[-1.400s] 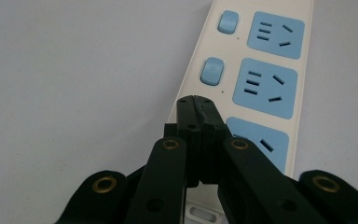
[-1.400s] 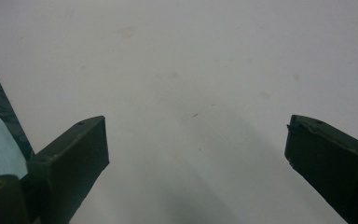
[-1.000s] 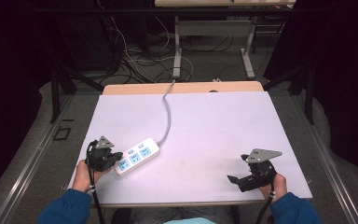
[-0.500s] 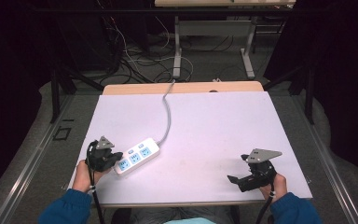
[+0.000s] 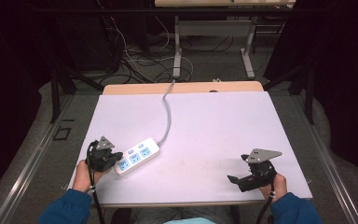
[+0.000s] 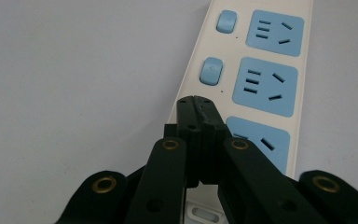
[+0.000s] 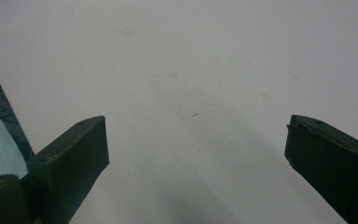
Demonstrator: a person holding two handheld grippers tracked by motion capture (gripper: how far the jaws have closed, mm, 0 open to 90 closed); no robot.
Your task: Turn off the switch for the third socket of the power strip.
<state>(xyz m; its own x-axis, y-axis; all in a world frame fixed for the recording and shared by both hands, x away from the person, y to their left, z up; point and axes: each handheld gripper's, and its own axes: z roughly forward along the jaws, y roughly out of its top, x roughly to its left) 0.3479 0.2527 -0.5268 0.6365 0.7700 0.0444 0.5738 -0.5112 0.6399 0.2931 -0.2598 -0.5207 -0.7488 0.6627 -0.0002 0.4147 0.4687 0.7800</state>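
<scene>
A white power strip (image 5: 137, 157) with blue sockets lies at the front left of the white table (image 5: 205, 126), its grey cable (image 5: 167, 114) running to the far edge. In the left gripper view the strip (image 6: 261, 70) shows blue sockets and two blue switches. My left gripper (image 5: 114, 158) sits at the strip's near end, its jaws shut together with their tips over the strip's edge (image 6: 196, 103) and nothing between them. My right gripper (image 5: 235, 179) rests at the front right, pointing left. Its jaws stand wide open over bare table (image 7: 196, 126).
The table's front edge runs just below both hands in blue sleeves. Beyond the far edge are a wooden strip (image 5: 182, 87), tangled cables on the floor (image 5: 140, 60) and a metal table frame (image 5: 214, 32). Dark drapes flank both sides.
</scene>
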